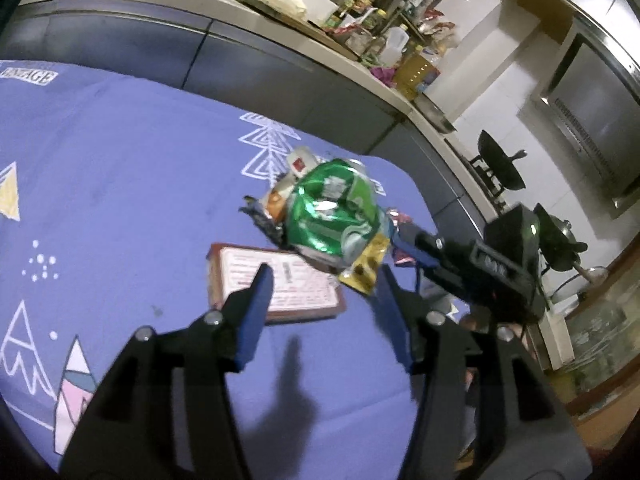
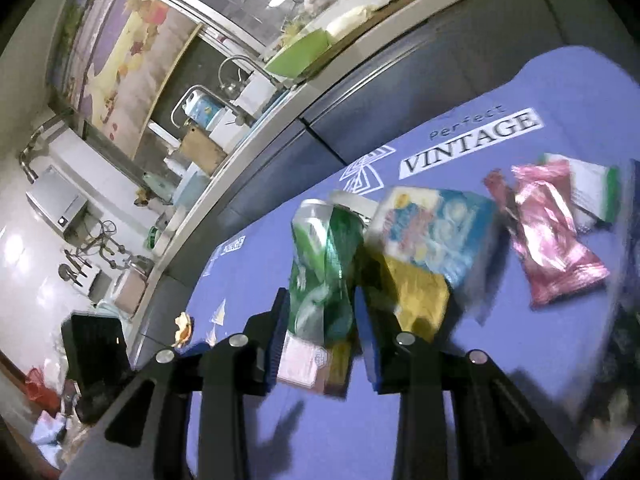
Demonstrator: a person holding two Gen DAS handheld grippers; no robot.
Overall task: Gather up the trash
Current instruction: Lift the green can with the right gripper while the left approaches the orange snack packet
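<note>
A crumpled green foil wrapper (image 1: 336,212) sits in a pile of trash on the blue cloth (image 1: 120,168). My right gripper (image 2: 322,314) is shut on this green wrapper (image 2: 324,264), and it shows from the side in the left wrist view (image 1: 404,236). A flat red-edged card box (image 1: 276,284) lies just before the pile. My left gripper (image 1: 324,280) is open and empty, its fingers either side of the box's near end. A yellow wrapper (image 1: 366,264), a blue and white packet (image 2: 436,232) and a pink wrapper (image 2: 552,236) lie close by.
A white and green packet (image 2: 592,192) lies beyond the pink wrapper. A small orange scrap (image 2: 183,326) sits near the cloth's edge. A cluttered kitchen counter (image 1: 320,40) with grey cupboard fronts runs behind the table. A sink with taps (image 2: 224,92) is further back.
</note>
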